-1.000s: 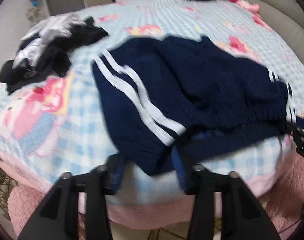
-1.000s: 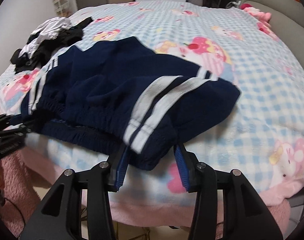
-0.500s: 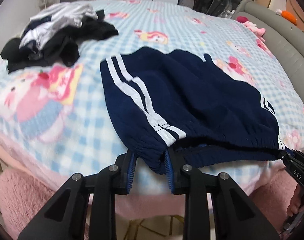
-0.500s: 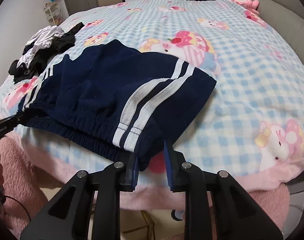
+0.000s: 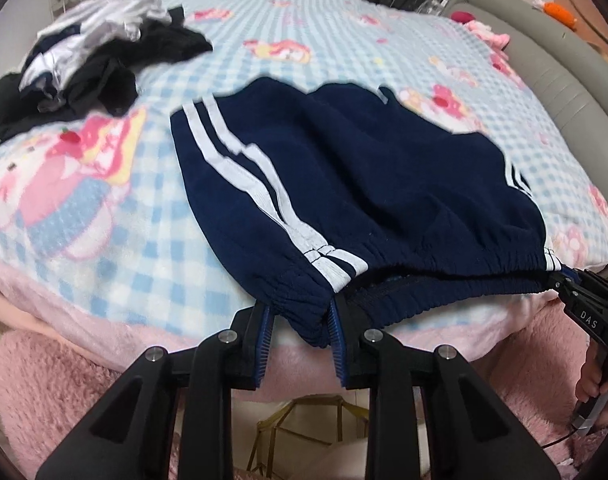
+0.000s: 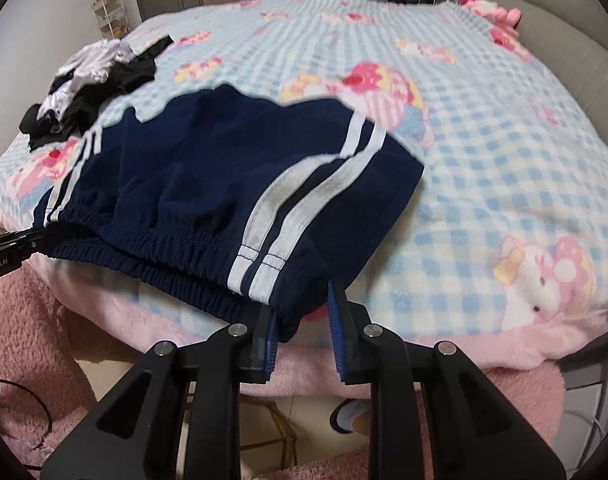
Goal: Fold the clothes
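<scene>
Navy shorts (image 5: 384, 184) with white double side stripes lie flat on the bed, the elastic waistband at the near edge. My left gripper (image 5: 297, 312) is shut on the waistband's left corner, the fabric bunched between its blue pads. At the right edge of that view, my right gripper (image 5: 576, 280) holds the opposite corner. In the right wrist view the shorts (image 6: 207, 168) spread leftward from my right gripper (image 6: 299, 312), which is shut on the striped corner. My left gripper (image 6: 27, 236) shows at the far left on the other end. The waistband is stretched between them.
A pile of black and white clothes (image 5: 95, 60) lies at the bed's far left. The blue-checked cartoon blanket (image 6: 504, 160) covers the bed. A grey padded headboard (image 5: 544, 72) runs along the right. Pink fuzzy fabric (image 5: 43, 380) hangs below the near edge.
Both grippers have closed onto the waistband corners. The shorts have been spread wider and flatter, and the waistband now runs taut between the two grippers.
</scene>
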A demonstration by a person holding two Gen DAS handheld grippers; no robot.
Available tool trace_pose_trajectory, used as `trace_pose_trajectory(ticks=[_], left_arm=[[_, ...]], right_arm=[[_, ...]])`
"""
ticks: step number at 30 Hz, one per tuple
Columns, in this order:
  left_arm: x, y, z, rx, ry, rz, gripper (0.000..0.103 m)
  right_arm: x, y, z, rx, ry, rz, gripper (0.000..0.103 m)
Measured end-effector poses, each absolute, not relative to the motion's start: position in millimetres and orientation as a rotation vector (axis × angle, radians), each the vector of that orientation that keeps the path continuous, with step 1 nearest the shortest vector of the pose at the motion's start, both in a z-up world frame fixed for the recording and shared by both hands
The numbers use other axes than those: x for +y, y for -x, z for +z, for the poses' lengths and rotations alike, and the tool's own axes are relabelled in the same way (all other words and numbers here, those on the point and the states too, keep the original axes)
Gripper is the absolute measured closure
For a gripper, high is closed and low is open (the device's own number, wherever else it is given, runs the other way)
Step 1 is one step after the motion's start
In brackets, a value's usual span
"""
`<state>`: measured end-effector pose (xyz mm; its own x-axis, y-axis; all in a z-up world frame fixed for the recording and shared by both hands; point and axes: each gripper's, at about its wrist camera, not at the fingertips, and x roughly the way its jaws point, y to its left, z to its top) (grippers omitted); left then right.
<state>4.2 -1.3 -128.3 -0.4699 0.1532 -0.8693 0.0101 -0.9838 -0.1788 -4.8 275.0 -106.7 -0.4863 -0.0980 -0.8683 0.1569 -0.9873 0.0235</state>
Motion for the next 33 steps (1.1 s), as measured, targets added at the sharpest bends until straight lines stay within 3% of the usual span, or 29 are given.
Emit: trace_pose_trajectory(ticks=[7,13,20,26,29,33], left_arm=[[12.7,37.6,-123.8,-0.215,1.542,2.58,0.077],[33.1,114.3,-66.1,-0.099,1.406,2.696,0.084],[39.4,184.2,51.4,-0.057,1.12,2.818,0.085],[29.5,178.9,147.6,-0.047,0.776,2.912,0.085],[27.2,168.2,148.7,-0.036,0.753,2.897,0.085],[31.9,160.9,81.2,-0.029,0.948,2.833,0.085]], right_arm=[[285.0,45.3,-121.2,0.011,-1.557,-2.527,0.082],[291.9,120.5,-92.4,-0.08,-1.514,-2.54,0.086],[293.4,191.5,32.3,-0.06,-1.221,-2.732,0.087],[304.6,178.6,149.9,-0.096,-0.783,-2.911,0.086],[300.8,159.5,157.1,-0.066,-0.692,-2.952,0.086],[292.1,140.1,100.2,-0.025,-0.814,-2.945,0.085]])
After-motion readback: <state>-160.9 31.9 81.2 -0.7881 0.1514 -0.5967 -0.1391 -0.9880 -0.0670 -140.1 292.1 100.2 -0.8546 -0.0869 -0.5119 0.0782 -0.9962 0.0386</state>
